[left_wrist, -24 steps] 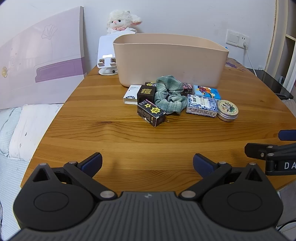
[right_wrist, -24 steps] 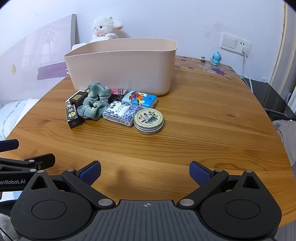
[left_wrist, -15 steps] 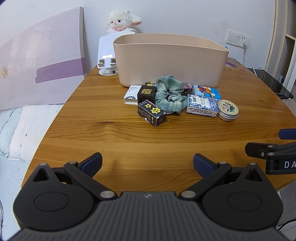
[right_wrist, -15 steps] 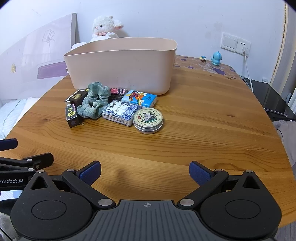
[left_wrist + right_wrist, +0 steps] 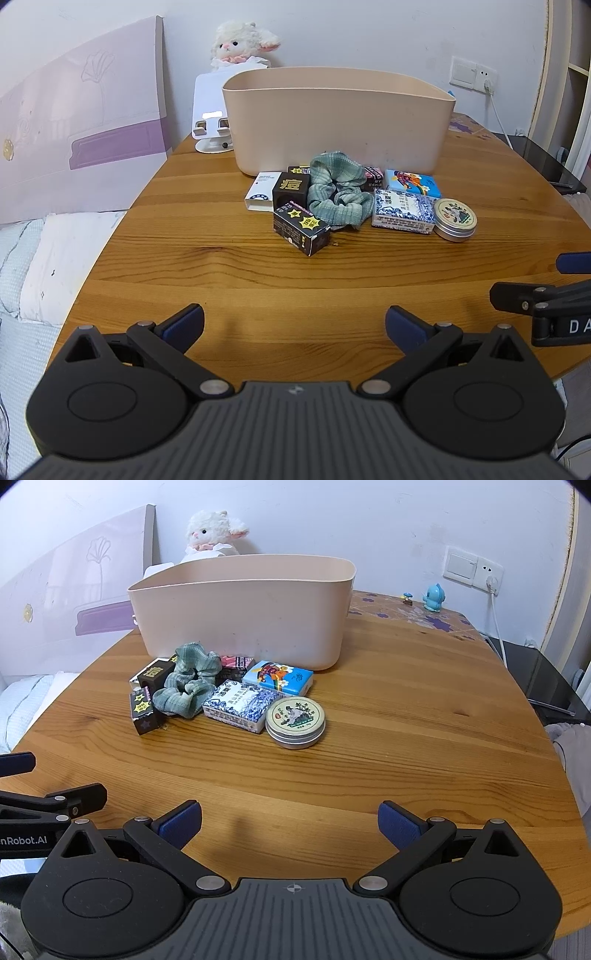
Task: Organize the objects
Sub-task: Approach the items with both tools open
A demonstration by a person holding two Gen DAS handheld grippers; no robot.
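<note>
Left wrist view: left gripper (image 5: 294, 323) and right gripper (image 5: 290, 819) gape wide, empty

You have one beige bin (image 5: 338, 122) on the wooden table (image 5: 258, 269). In front of it, count one green scrunchie (image 5: 338, 194) and one round tin (image 5: 454, 219). Small boxes number at least six: one white (image 5: 260, 191), two black with gold print (image 5: 291, 187) (image 5: 301, 227), one pink-and-black (image 5: 236, 663), one bright blue (image 5: 279, 677), one blue-and-white patterned (image 5: 402, 210). A seventh may lie behind the scrunchie; you cannot confirm it. One plush lamb (image 5: 242, 44) and one blue figurine (image 5: 433, 597) stand at the back.
</note>
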